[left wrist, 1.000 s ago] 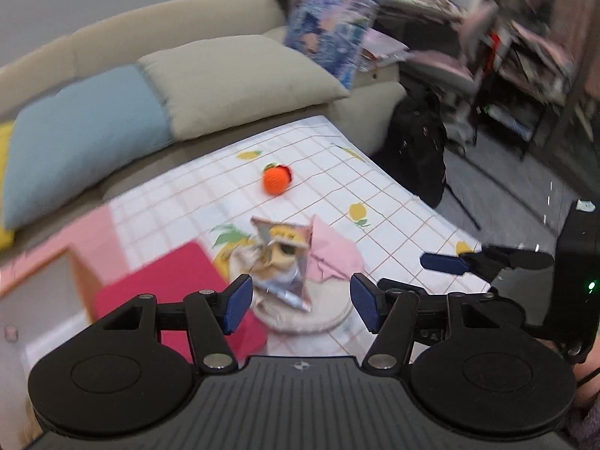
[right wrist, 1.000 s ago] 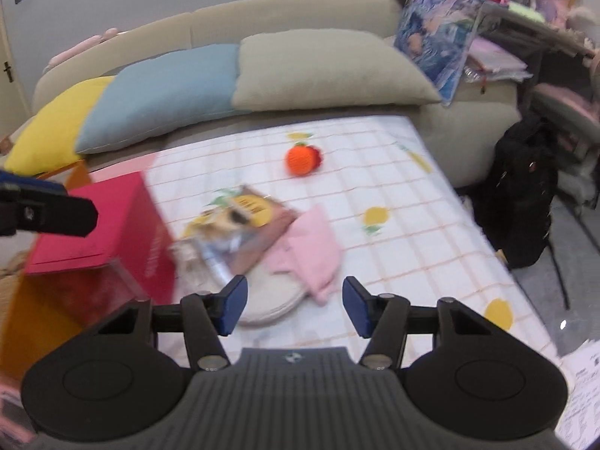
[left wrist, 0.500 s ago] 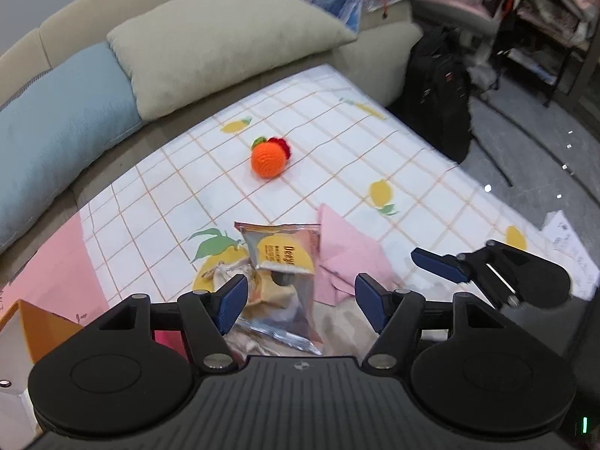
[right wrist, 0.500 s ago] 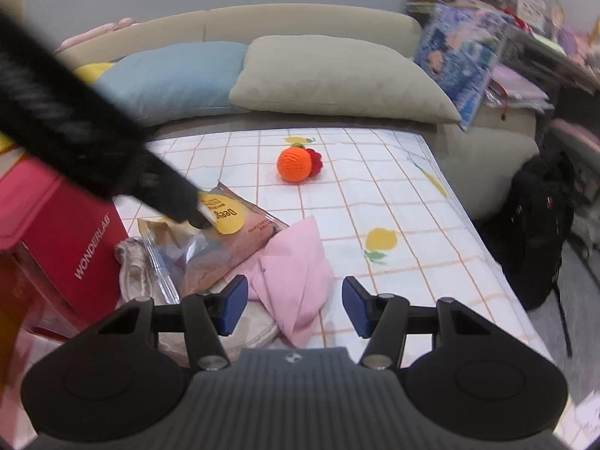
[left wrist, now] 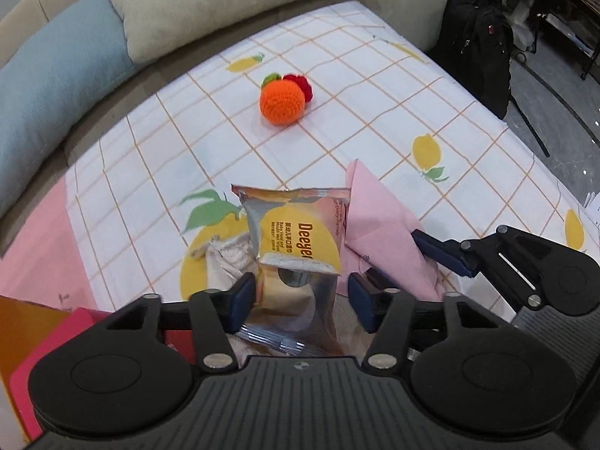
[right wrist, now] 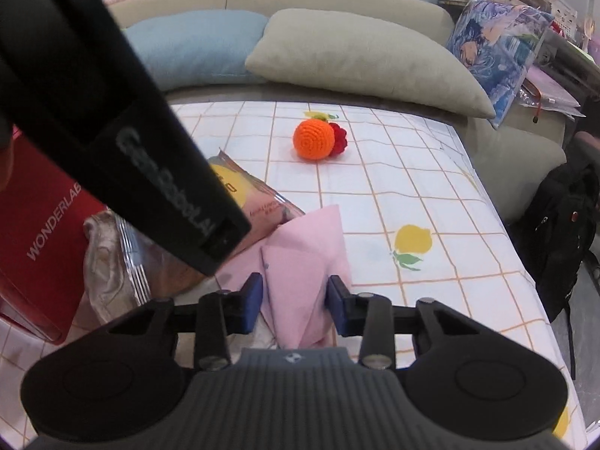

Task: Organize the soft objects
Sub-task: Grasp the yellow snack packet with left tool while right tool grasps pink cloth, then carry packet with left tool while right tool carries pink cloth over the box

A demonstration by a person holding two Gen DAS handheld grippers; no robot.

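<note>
Two grippers are down over the pile on the checked, lemon-print bench (left wrist: 375,120). Using the crochet orange (left wrist: 282,102) as the landmark: it sits alone toward the sofa side, with a little red crochet berry (left wrist: 300,84) touching its far side. Everything else is on the near side of the orange, well apart from it.

Left gripper (left wrist: 302,302) has the foil wipes pack (left wrist: 300,240) between its blue fingers (left wrist: 242,296). The fingers are closing; the left one looks to be about at the pack's edge and the right one looks just clear of it, so no real squeeze on it that I can see. The pack lies partly on a cream fabric piece (left wrist: 228,258).

Right gripper (right wrist: 294,303) is straddling a raised fold of the pink cloth (right wrist: 307,262), just to the right of the pack. Its fingers (right wrist: 251,300) are closing too, right at the fold's sides, but whether they already press it I can't tell.

Further left of the orange, beside the pile, stands a red WONDERLAB box (right wrist: 41,225). Behind the orange, a beige cushion (right wrist: 360,60) and a blue cushion (right wrist: 195,41) lean on the sofa.
</note>
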